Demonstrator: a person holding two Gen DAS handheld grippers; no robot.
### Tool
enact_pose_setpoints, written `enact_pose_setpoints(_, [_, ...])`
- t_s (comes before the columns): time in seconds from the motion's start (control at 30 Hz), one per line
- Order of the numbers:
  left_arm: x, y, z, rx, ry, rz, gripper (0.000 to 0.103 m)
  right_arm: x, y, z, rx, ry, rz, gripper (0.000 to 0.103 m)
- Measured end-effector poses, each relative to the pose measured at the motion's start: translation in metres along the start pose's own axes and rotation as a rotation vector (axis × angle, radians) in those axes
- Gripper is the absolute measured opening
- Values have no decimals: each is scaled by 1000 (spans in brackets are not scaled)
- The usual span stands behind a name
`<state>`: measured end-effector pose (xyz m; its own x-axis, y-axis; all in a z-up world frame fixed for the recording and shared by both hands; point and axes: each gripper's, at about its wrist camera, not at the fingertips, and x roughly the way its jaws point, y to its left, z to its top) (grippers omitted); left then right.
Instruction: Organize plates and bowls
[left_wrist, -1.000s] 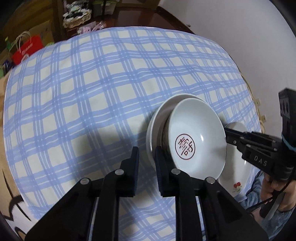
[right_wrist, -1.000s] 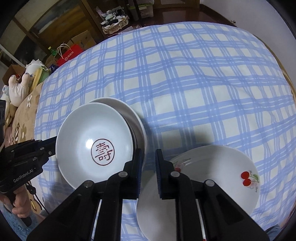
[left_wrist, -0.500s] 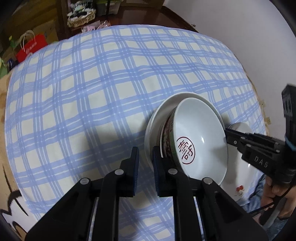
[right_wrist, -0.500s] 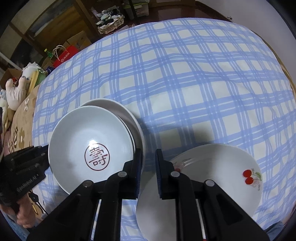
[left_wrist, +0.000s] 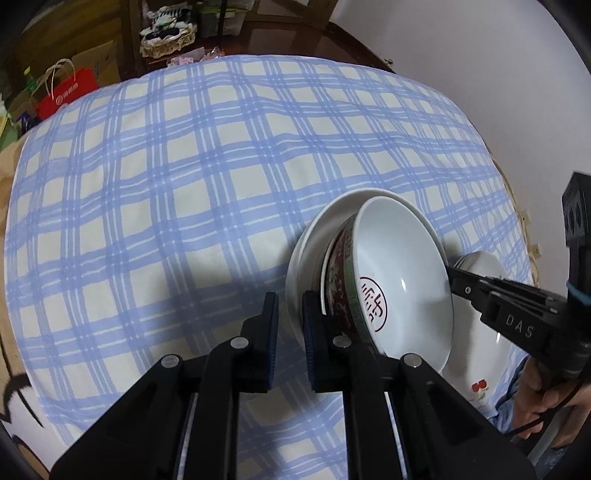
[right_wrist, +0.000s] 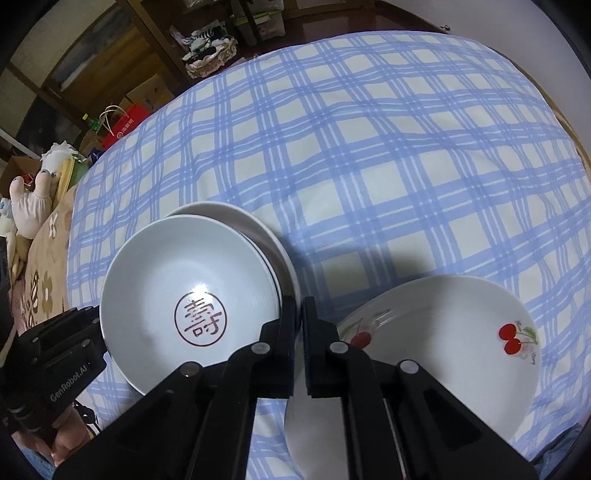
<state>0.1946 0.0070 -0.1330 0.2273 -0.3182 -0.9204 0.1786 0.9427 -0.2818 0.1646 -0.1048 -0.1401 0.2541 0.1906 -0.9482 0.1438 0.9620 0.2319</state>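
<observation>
We are holding the bowl (left_wrist: 402, 280) tilted above the white plate (left_wrist: 310, 254), in the middle of stacking dishes on the checked worktop (left_wrist: 184, 203). The left claw (left_wrist: 290, 325) is nearly closed, and the plate's near rim appears to be sitting between its pads; whether it is pinching we cannot tell. The right claw (right_wrist: 299, 325) is closed on the bowl's rim. Next, we judge, the bowl needs lowering level into the plate, then releasing. The cherry plate (right_wrist: 443, 350) is lying just beside, likely still to be stacked. The bowl is glossy glazed ceramic, deep and round, with a red seal character inside and a red-green patterned outside; the plates are smooth, shallow and white, and the cloth is soft and slightly rumpled.
</observation>
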Motion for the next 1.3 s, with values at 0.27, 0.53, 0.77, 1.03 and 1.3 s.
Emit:
enact_pose_setpoints(0.27, [3,11,-2,-84,-3,-44,12,1,3,5,21,43,-21,7])
enact_pose_setpoints(0.53, [3,12,-5,-82,-26,-33,12,3,2,7,29,40,9,8])
enact_pose_setpoints(0.77, [3,9,-5,-96,-41,-35,12,5,-2,5,42,39,20,8])
enact_pose_setpoints(1.03, [1,4,-4,-75,-61,-8,15,8,-5,5,47,43,28,8])
enact_pose_setpoints(1.3, [2,9,-4,-88,-50,-20,17,8,-4,4,44,43,35,8])
